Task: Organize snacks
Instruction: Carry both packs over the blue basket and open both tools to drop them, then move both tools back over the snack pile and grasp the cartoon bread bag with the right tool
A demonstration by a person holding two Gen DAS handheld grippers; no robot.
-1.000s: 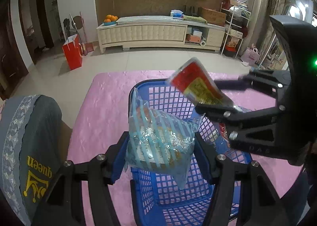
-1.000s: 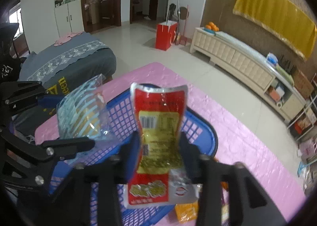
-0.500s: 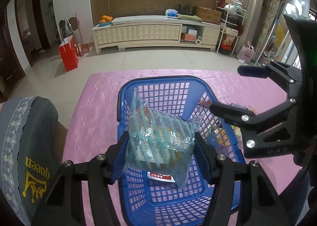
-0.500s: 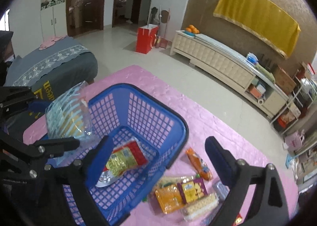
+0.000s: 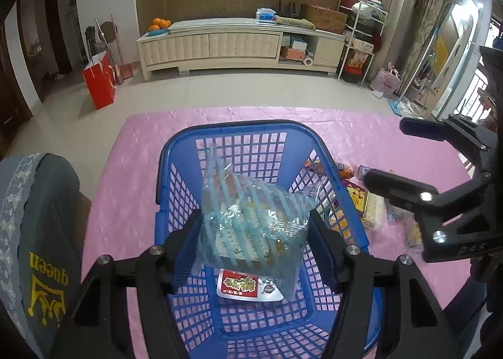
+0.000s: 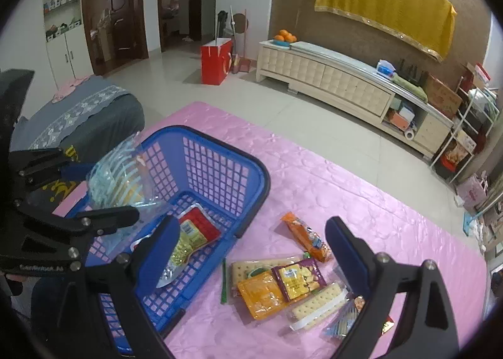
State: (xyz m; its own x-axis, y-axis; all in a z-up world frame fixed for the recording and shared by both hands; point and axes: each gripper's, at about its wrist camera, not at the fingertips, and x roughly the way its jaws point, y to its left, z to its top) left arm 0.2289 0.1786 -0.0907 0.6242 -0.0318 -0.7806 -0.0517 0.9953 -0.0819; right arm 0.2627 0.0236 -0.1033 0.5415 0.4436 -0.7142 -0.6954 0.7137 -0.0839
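A blue plastic basket stands on a pink table cover. My left gripper is shut on a clear bag with blue stripes, held above the basket. A red and yellow snack packet lies on the basket floor. My right gripper is open and empty, right of the basket, above loose snacks: an orange packet, a yellow-orange packet, a purple packet and a cracker pack.
The pink cover ends at the table's edges, with tiled floor beyond. A grey cushioned seat sits left of the table. A red bag and a long low cabinet stand far off.
My right gripper opened and dropped the red and yellow packet into the basket, then drew back to the right over the loose snacks. The left gripper still holds the striped bag.
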